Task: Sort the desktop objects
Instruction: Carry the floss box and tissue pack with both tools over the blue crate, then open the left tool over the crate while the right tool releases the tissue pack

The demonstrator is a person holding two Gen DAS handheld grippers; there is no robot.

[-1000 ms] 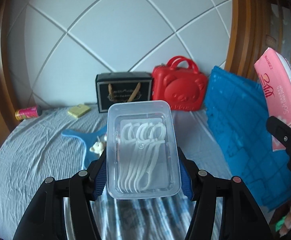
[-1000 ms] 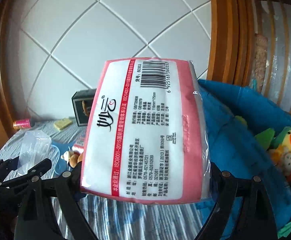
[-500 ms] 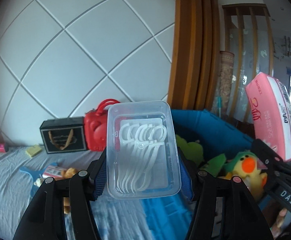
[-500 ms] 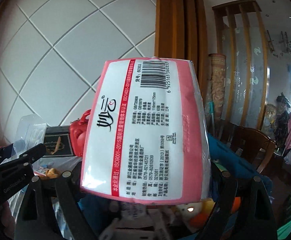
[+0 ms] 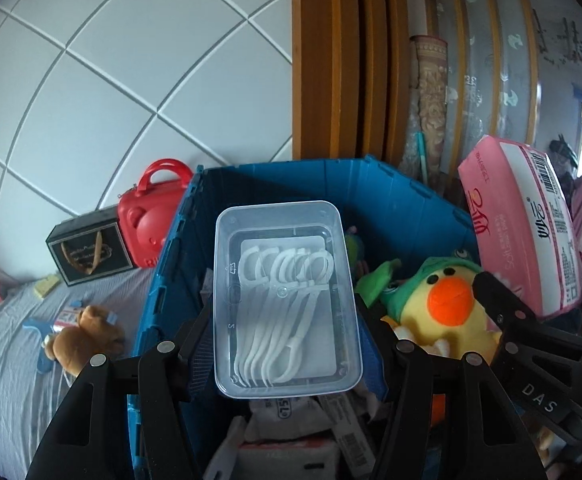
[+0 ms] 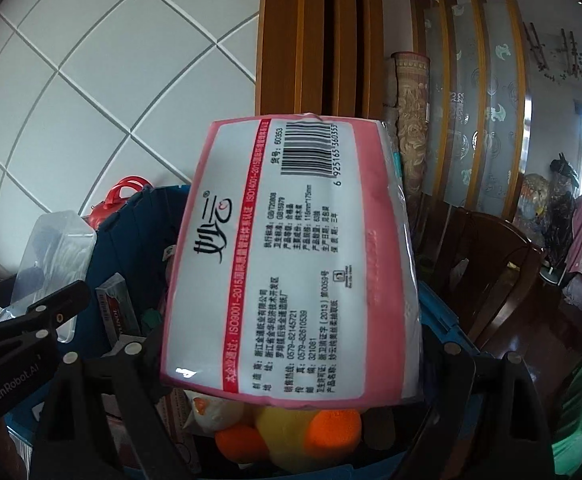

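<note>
Floss-pick box (image 5: 287,300) pinched in left tool (image 5: 287,354), tissue pack (image 6: 291,256) pinched in right tool (image 6: 291,364)

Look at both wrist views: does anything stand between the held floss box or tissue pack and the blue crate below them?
No lid or barrier shows. The blue crate is open-topped beneath the floss box and tissue pack. A yellow duck plush and small packets already lie inside, where the items would land.
</note>
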